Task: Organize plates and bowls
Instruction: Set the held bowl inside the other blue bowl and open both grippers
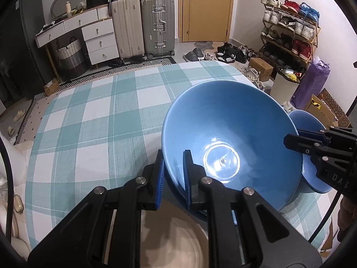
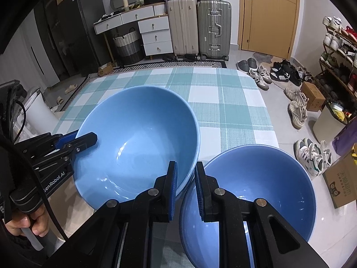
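Now, view by view.

Left wrist view:
- left gripper [image 1: 173,176]: jaws clamped on near rim of large blue bowl [image 1: 232,138], one pad outside the wall, one inside
- large blue bowl: tilted toward camera, appears lifted off the checked tablecloth [image 1: 93,120], inside empty and glossy
- second blue bowl [image 1: 310,120]: just behind and right of the large one, mostly hidden, overlapping it in view
- right gripper [image 1: 296,141]: enters from right, closed on the second bowl's rim as far as visible
- beige plate [image 1: 176,243]: under the gripper at bottom edge, blurred, partly hidden
- background: suitcases [image 1: 142,26], shoe rack [image 1: 290,29], door [image 1: 206,9]

Right wrist view:
- right gripper [image 2: 185,185]: jaws pinched on rim of second blue bowl [image 2: 256,192], held near table edge, partly over the floor
- large blue bowl [image 2: 138,140]: left of it, rims near or touching, cannot tell which
- left gripper [image 2: 87,139]: gripping the large bowl's left rim, hand [image 2: 31,223] on handle below
- tablecloth [image 2: 223,102]: far half bare

Progress:
- done: both bowls gripped, one per claw, side by side
- left: likely nesting one bowl into the other, then setting the stack down; plate placement unclear
- stage estimate: early to middle, nothing visibly stacked yet
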